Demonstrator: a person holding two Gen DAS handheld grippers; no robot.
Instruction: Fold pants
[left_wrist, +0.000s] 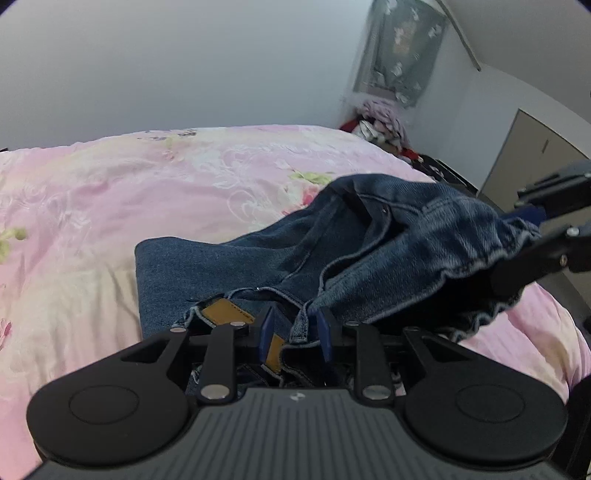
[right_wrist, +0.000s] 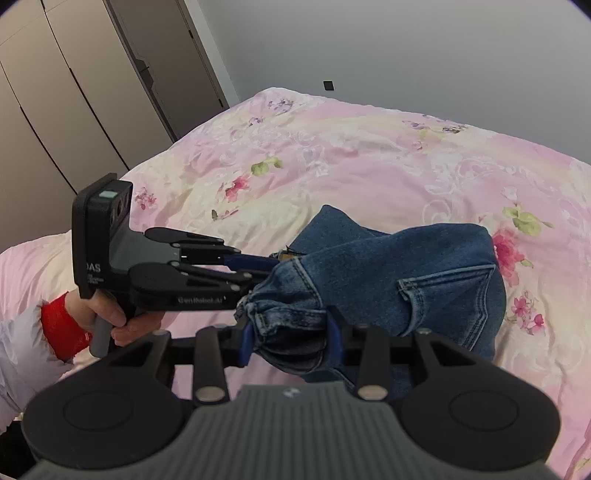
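Both claws on the jeans, waistband lifted off the bed.

Pink floral bedspread (right_wrist: 369, 155) fills the scene, and the blue jeans (right_wrist: 406, 273) drape across it toward its near edge, bunched and partly raised. Right gripper (right_wrist: 291, 341) is clamped on a gathered wad of denim at the waistband, blue pads pinching it. Left gripper (left_wrist: 295, 332), just beside it, is closed on the waistband by the tan leather patch (left_wrist: 225, 312).

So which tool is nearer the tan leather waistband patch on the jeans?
Left. The left tool is shut on the jeans at the waistband, with the tan patch beside its fingers. The right tool grips bunched denim further along, away from the patch.
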